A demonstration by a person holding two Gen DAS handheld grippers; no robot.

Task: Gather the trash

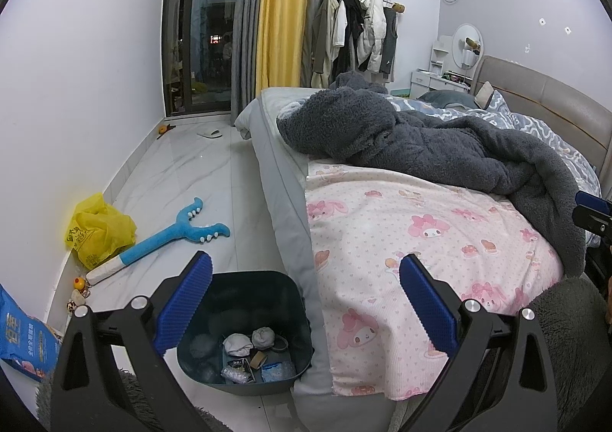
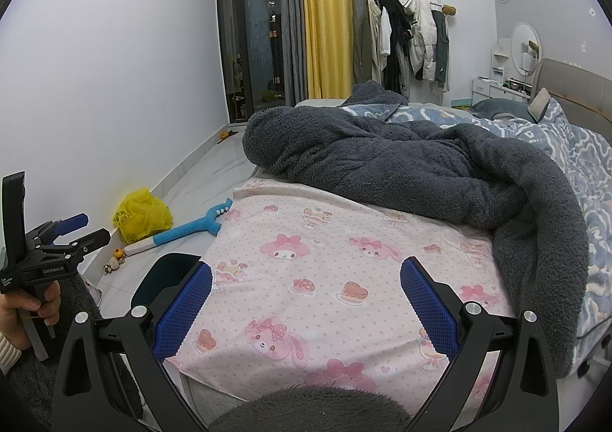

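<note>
A dark bin (image 1: 267, 281) stands on the floor beside the bed, holding crumpled tissues (image 1: 250, 339), wrappers and small scraps. My left gripper (image 1: 306, 279) is open above the bin and the bed's edge, nothing between its blue pads. In the right wrist view my right gripper (image 2: 306, 281) is open too, hovering over the pink cartoon-print sheet (image 2: 325, 271). The bin (image 2: 160, 275) peeks out behind its left finger. The left gripper (image 2: 82, 229) shows at the far left of that view, held by a hand (image 2: 34, 307).
A yellow plastic bag (image 1: 97, 231) and a blue plush toy (image 1: 168, 237) lie on the white floor by the wall. A blue snack packet (image 1: 23, 340) sits at the far left. A grey fleece blanket (image 2: 401, 164) is heaped on the bed.
</note>
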